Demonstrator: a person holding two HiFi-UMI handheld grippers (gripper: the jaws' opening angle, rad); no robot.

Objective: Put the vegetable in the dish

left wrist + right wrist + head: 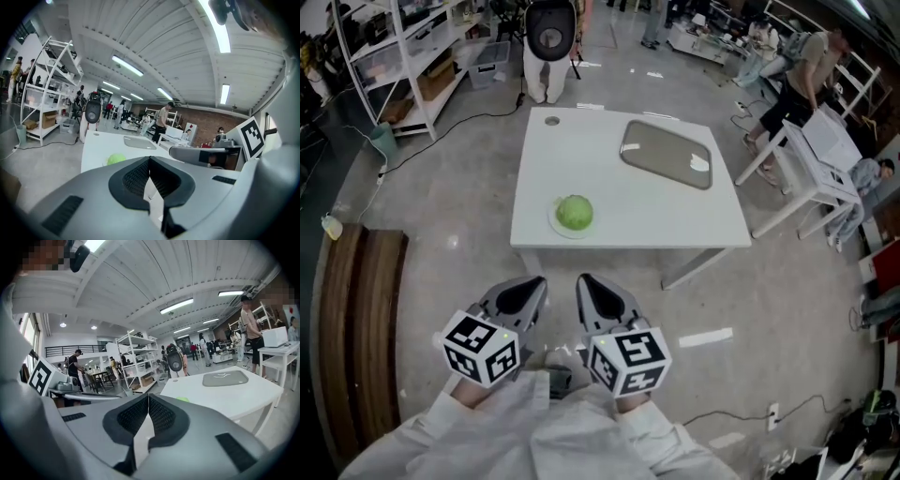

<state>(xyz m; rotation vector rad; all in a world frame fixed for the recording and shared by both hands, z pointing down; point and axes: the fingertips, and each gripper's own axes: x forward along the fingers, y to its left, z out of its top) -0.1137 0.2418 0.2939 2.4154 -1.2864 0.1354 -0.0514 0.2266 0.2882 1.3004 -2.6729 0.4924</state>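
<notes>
One green vegetable (575, 212) sits on a small white dish (557, 225) near the front edge of the surface (675, 211), a grey tray (666, 155) beyond. Your left gripper (532, 284) and right gripper (589, 283) hang by your body, jaws pressed together on nothing, probably because the vegetable is out of reach.

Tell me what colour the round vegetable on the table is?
Light green. The vegetable shows best in the head view.
</notes>
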